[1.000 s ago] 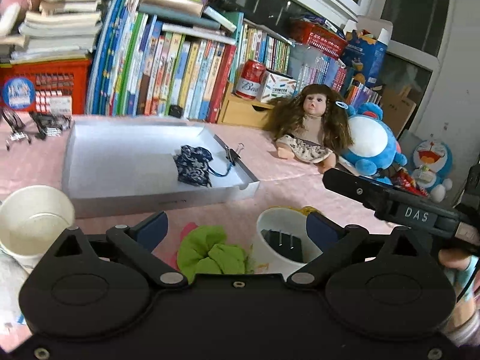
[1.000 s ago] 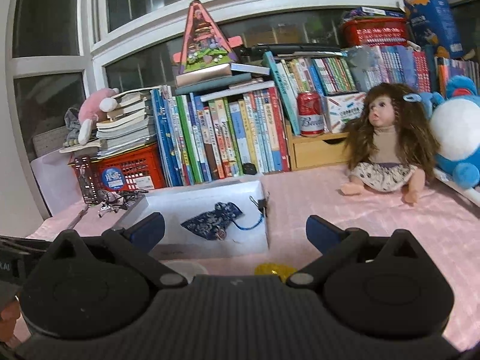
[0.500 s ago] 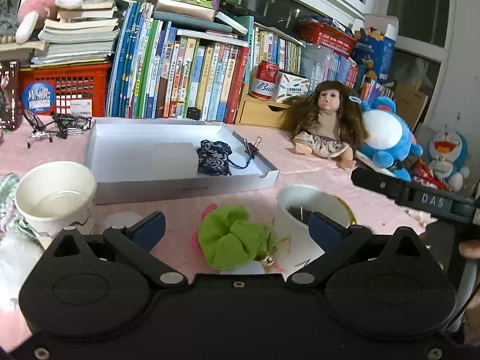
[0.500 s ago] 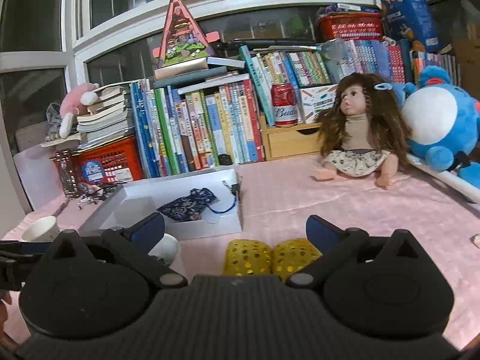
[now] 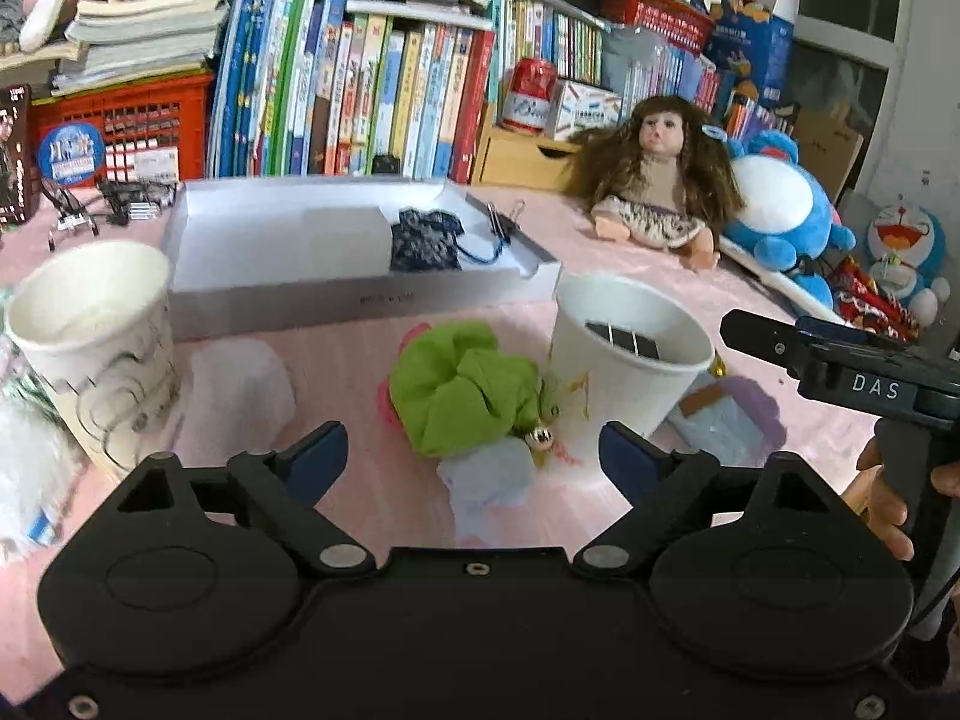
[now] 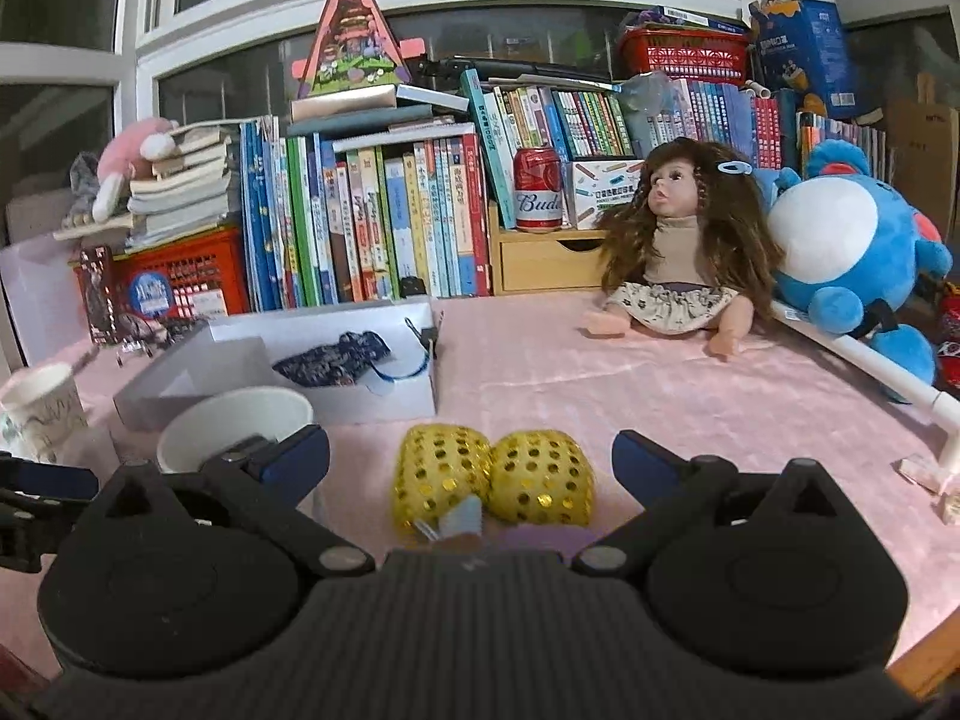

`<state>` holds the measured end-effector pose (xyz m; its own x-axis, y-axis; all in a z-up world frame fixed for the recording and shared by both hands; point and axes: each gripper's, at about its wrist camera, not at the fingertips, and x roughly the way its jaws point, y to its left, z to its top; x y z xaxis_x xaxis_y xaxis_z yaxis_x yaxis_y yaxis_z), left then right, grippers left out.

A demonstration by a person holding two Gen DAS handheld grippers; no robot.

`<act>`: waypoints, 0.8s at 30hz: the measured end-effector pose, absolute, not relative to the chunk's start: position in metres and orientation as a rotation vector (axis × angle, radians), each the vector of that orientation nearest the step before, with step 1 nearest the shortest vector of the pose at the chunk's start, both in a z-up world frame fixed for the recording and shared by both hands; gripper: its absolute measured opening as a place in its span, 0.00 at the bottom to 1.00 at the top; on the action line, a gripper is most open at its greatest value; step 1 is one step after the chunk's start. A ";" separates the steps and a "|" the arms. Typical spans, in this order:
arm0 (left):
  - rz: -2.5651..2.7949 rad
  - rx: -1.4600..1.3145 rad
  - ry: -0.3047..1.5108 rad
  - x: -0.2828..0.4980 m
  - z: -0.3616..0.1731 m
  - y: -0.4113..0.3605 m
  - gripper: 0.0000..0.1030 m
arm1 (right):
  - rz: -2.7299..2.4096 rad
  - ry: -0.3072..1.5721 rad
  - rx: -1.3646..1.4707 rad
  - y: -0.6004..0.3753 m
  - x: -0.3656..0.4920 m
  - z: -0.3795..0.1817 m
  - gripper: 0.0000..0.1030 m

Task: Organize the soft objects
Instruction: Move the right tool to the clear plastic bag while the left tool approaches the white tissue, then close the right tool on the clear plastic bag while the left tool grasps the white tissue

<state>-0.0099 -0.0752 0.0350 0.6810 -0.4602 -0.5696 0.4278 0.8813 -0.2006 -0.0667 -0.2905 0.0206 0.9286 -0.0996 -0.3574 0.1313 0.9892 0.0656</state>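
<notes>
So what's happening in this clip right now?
A person with two handheld grippers is sorting soft items on a pink-covered table. The left gripper is open just short of a green scrunchie; the right gripper is open in front of a yellow sequined hair tie. Neither is grasped yet. A dark patterned pouch already lies in the white box.
</notes>
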 end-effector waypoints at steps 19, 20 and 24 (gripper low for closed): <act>-0.382 0.044 0.628 -0.020 0.002 -0.115 0.68 | -0.192 0.430 0.012 -0.283 -0.078 -0.016 1.00; -0.381 0.042 0.627 -0.021 0.001 -0.115 0.68 | -0.201 0.426 0.006 -0.283 -0.079 -0.017 1.00; -0.380 0.050 0.623 -0.021 -0.001 -0.117 0.56 | -0.201 0.421 0.017 -0.281 -0.082 -0.018 1.00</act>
<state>-0.0206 -0.1167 -0.0007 0.7453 -0.3321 -0.5781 0.3619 0.9298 -0.0677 -0.0823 -0.2811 -0.0176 0.8930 -0.1901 -0.4079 0.1974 0.9800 -0.0247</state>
